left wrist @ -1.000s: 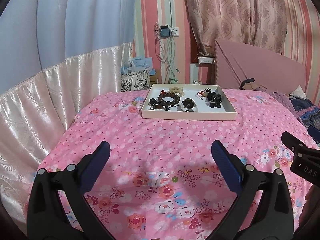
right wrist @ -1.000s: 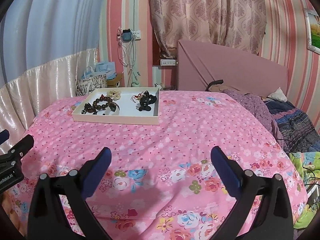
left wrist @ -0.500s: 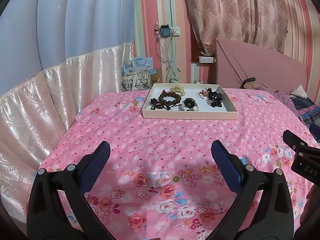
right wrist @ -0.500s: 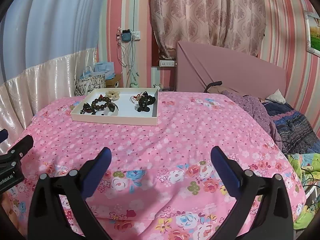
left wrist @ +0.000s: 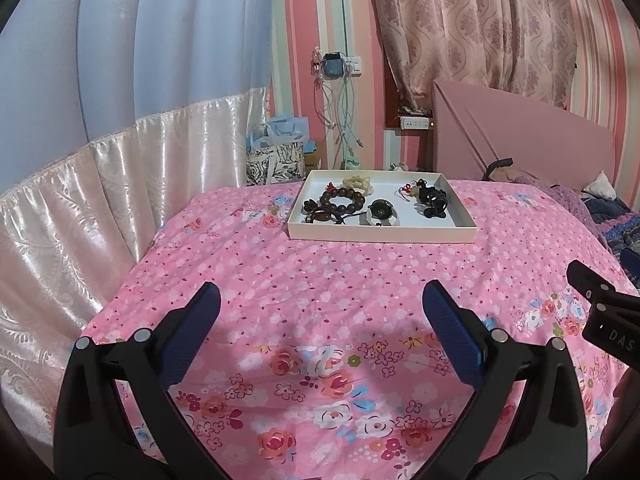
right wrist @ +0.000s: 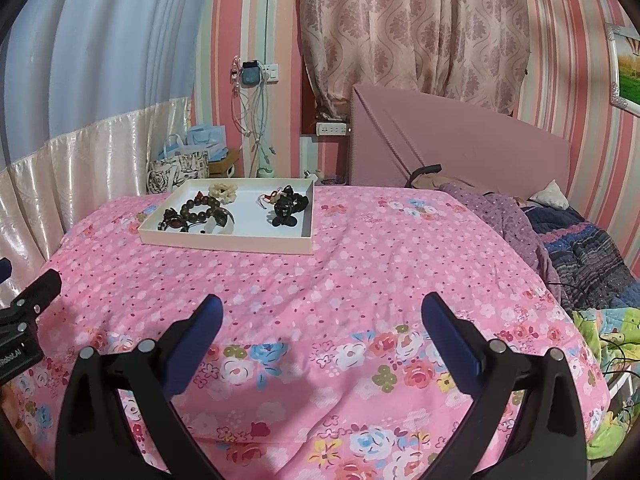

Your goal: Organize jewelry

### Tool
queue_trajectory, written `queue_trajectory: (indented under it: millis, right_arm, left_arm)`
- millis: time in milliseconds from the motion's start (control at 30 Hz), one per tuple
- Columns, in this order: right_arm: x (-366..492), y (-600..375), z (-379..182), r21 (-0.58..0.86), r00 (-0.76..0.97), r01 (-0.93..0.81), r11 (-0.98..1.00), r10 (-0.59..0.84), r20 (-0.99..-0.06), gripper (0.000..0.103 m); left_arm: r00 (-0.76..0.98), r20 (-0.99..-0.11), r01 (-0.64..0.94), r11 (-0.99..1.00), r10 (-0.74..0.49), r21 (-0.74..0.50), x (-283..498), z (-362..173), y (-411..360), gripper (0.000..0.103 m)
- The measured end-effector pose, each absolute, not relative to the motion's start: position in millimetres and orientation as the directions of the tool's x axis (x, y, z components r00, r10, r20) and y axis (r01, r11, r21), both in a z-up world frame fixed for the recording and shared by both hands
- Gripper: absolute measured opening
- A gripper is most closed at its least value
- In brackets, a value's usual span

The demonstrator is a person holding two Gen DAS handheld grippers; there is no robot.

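Both fingers [left wrist: 450, 330] spread, well short of jewelry tray [left wrist: 382, 234].

Bed with a pink flowered cover

On the bed cover [left wrist: 320, 280] a shallow white tray [left wrist: 380, 234] lies flat near the far edge; at the right side, crumpled purple and dark blue blankets [right wrist: 560, 240] lie.

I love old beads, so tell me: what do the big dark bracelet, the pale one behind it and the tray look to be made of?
The dark bracelet: likely polished wood, as its large round brown beads shine softly. The pale bracelet: cream, matte, lumpy beads, perhaps bone or light wood; too small to tell. The tray: probably cardboard, with thin, flat, matte off-white walls.
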State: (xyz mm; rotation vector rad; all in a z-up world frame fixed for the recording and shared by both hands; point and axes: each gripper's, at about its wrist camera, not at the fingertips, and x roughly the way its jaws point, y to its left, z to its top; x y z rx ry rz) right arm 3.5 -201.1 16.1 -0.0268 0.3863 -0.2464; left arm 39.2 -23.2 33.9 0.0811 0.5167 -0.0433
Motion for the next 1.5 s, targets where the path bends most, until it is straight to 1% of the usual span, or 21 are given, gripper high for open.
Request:
queue_trajectory:
  millis: [1500]
  right_arm:
    - [3.0, -201.7, 16.7, -0.074, 0.896, 0.236, 0.969, -0.246, -0.369, 0.099]
  left_arm:
    - [0.871, -0.491, 0.062, 0.996, -0.025, 0.060, 39.8, 35.8, -19.8, 0.100]
